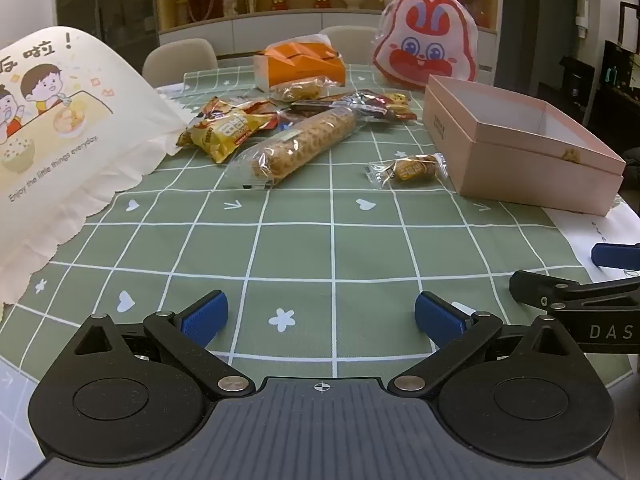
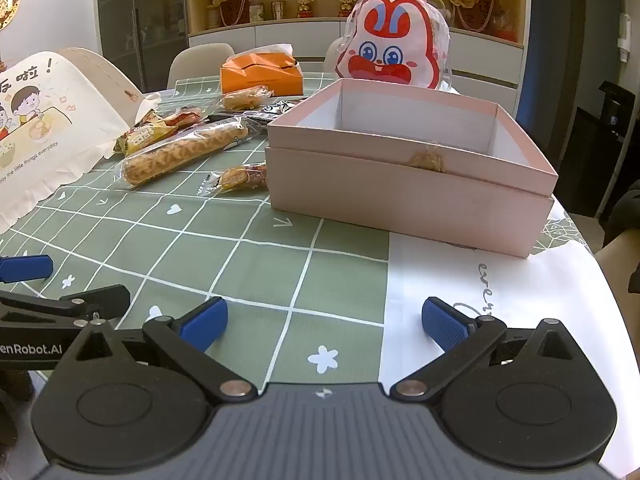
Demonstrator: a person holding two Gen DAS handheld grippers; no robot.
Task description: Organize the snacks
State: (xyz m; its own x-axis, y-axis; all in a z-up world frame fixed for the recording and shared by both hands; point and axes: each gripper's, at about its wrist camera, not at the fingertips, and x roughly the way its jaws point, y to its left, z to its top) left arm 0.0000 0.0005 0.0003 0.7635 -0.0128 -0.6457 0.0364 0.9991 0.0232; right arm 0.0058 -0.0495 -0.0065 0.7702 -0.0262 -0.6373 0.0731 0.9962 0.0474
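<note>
Grippers, left gripper (image 1: 321, 317) and right gripper (image 2: 325, 320), both spread wide over bare checked cloth (image 1: 320, 248), pink box (image 2: 404, 184) edge ahead.

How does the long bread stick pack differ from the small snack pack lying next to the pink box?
The bread pack is long and tube-shaped; the small pack is short, with crimped ends. The bread pack lies near the middle of the snack pile, against the yellow bag; the small pack lies alone, close beside the pink box. Both are in clear wrap and lie flat on the green cloth.
</note>
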